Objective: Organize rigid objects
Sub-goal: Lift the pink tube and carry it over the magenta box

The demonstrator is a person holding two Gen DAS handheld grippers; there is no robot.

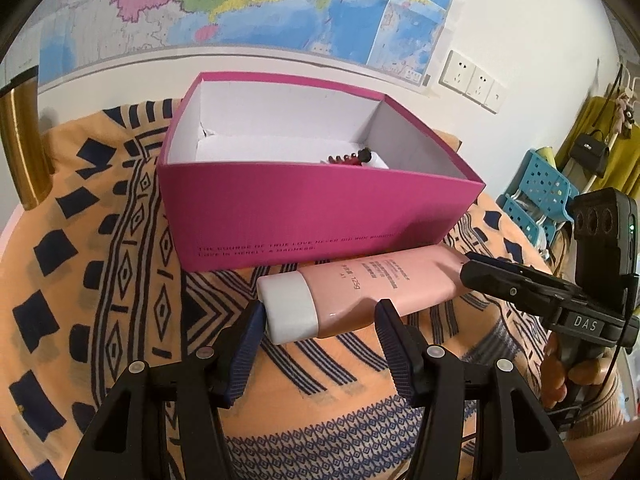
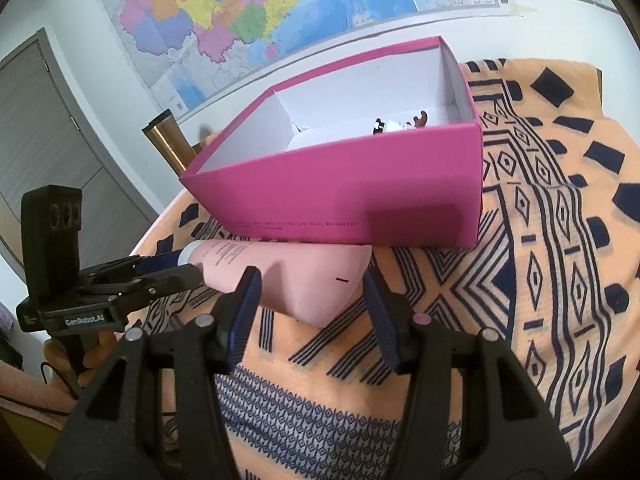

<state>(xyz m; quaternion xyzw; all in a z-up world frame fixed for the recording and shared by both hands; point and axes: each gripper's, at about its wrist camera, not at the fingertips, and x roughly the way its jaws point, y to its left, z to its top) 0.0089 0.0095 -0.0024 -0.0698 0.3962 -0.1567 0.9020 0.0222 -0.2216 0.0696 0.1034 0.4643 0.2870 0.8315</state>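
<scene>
Fingers (image 1: 250, 350) of the left gripper (image 1: 320, 320) stand spread apart, released, around the white-capped end of a pink tube (image 1: 360, 288) that lies on its side on the patterned cloth (image 1: 120, 280); the left pad is touching or just beside the cap, the other sits near the tube's body. In the right wrist view, the right gripper (image 2: 310, 296) also has its fingers (image 2: 240, 312) spread wide and released, straddling the flat crimped end of the same tube, with both pads close to it; whether they touch it I cannot tell. The tube lies just in front of the magenta box (image 1: 320, 216), parallel to its near wall and close against it. Behind the tube, the box stands open with a white interior, and a small red and black item (image 1: 352, 157) rests on its floor near the front wall. Beyond the box, a brass-colored cylinder (image 2: 168, 144) stands near the box's left corner. A colored map (image 1: 260, 0) hangs on the wall behind, with white wall sockets (image 1: 474, 80) to its right.
</scene>
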